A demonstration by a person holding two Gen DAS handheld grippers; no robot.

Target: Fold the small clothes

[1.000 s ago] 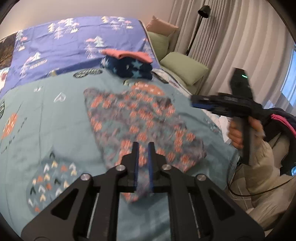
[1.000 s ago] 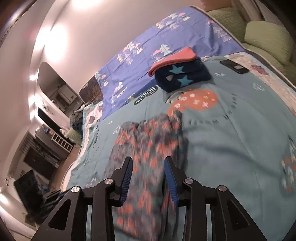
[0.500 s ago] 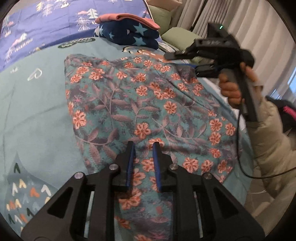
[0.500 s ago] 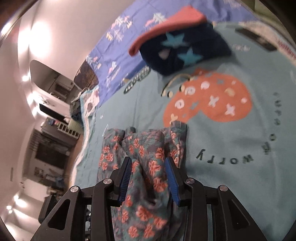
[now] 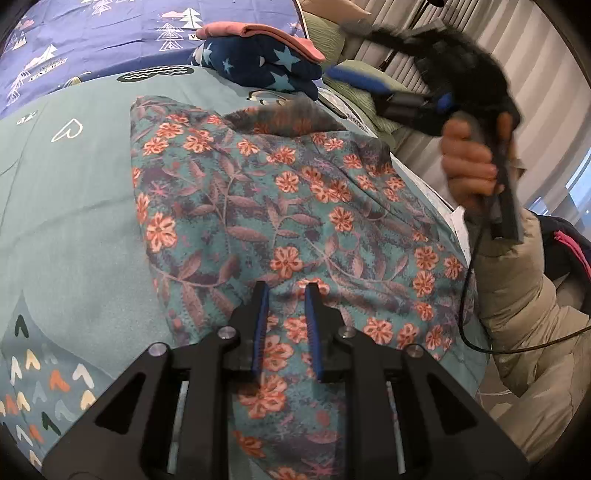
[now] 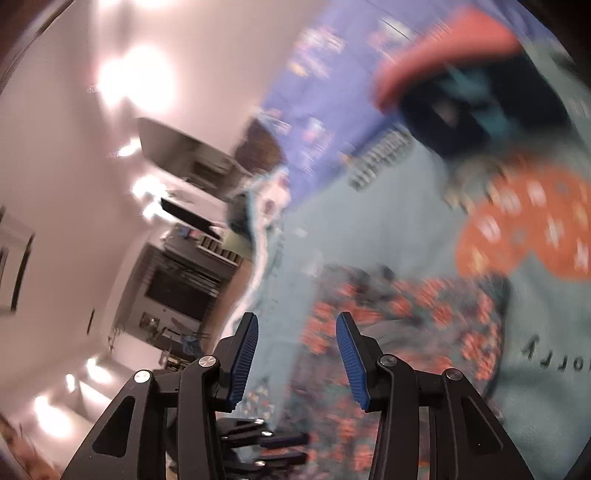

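A teal floral garment lies spread on the teal bedspread. My left gripper sits low over its near end, jaws a narrow gap apart, and the cloth lies flat beneath them, not pinched. My right gripper, held in a hand, is blurred above the garment's far right corner. In the right wrist view the right gripper has its jaws opening wide with nothing between them, and the garment lies just ahead.
A folded stack, a navy star garment under a pink one, sits at the far side of the bed, blurred in the right wrist view. A purple tree-print blanket lies behind. A beige sleeve and curtains fill the right.
My left gripper came down close over the garment and its jaws parted a little. My right gripper swung across to the garment's far corner and its jaws widened.
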